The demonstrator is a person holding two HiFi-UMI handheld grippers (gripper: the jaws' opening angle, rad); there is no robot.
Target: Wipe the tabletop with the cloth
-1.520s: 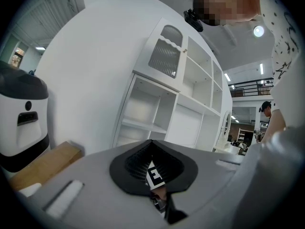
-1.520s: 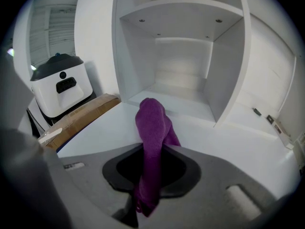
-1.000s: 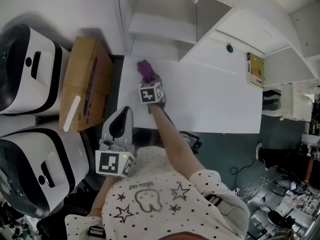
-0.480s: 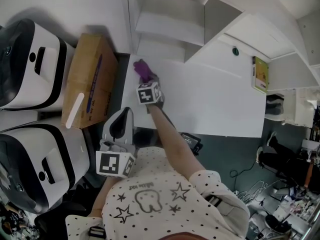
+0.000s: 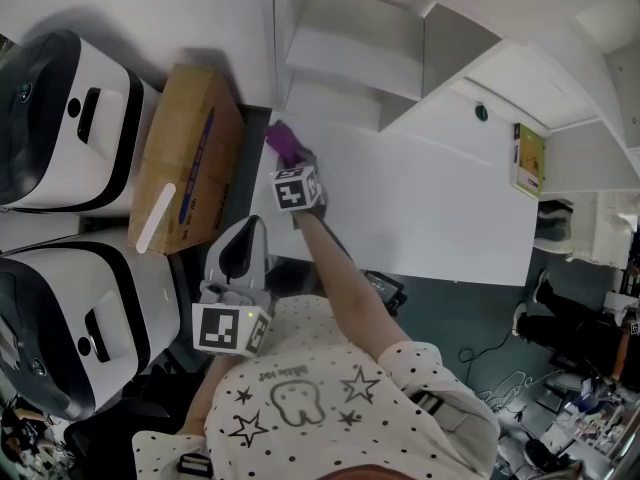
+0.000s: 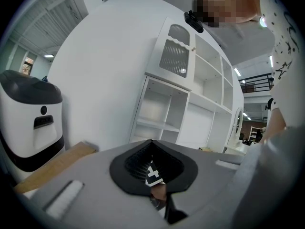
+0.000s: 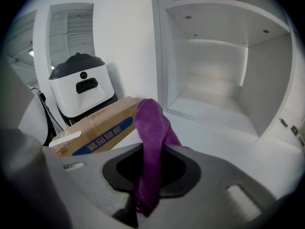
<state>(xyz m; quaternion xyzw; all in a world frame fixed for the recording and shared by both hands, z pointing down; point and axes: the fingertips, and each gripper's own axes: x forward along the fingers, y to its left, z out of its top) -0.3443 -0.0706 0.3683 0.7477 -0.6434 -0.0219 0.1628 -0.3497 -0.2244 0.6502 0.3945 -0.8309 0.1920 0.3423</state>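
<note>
Your right hand-held gripper is clamped on the purple cloth. In the right gripper view the fabric runs up between the two jaws, rises above them in a bunched fold and droops over toward the right. That hand-held gripper is stretched out at the end of your arm over the far left corner of the white bench, so the cloth sits at that corner, just beside the bench's left edge and close to the open white shelf unit behind it. Neither view shows clearly whether the cloth is pressed onto the surface. Just past that left edge lies a cardboard box with a blue printed band along its side and a pale strip lying on its top. Your left hand-held gripper is held back near your body, off the bench and well apart from the cloth. Its jaws are drawn together with nothing between them, and through the dark opening between them you can see the right one's marker cube. Two white-and-black machines stand to your left, beyond the box. Near the bench's far right end, a small yellow-green packet rests against the white furniture.
</note>
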